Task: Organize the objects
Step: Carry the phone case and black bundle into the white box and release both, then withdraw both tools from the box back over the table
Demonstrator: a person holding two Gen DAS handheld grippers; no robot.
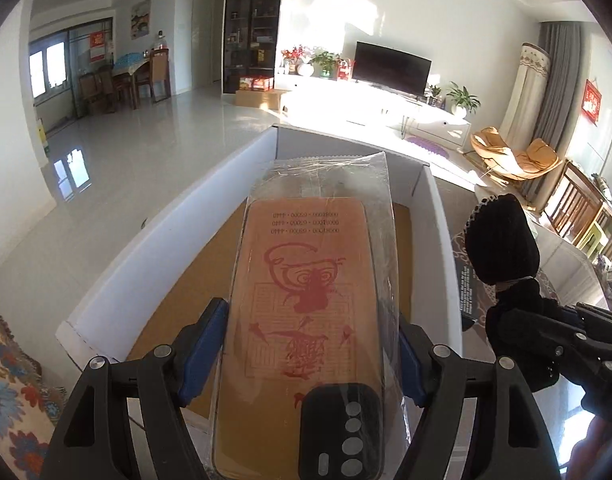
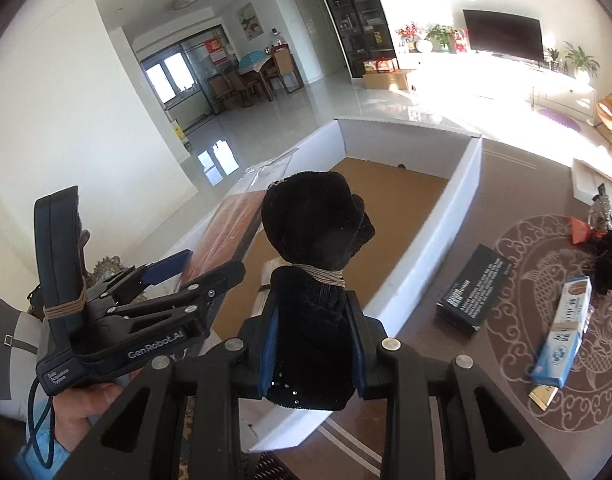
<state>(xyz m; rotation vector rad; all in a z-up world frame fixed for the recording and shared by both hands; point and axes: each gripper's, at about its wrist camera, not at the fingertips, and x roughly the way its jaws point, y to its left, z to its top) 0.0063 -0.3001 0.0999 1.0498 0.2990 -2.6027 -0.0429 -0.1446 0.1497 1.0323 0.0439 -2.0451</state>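
Above the open white cardboard box (image 1: 154,240), the left hand-held gripper (image 1: 310,354) is clamped on a flat tan phone case in clear plastic wrap (image 1: 306,300), its long axis running straight out toward twelve o'clock over the brown box floor. At its three o'clock, the right hand-held gripper (image 2: 312,344) – jaws together on a black velvet pouch tied with twine (image 2: 314,240) – hangs just as close to the box, which lies dead ahead of both.

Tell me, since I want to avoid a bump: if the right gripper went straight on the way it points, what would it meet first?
Probably the brown floor of the white box. The right gripper, shut on a black velvet pouch, points down into the box; nothing else shows in that line, though depth is uncertain.
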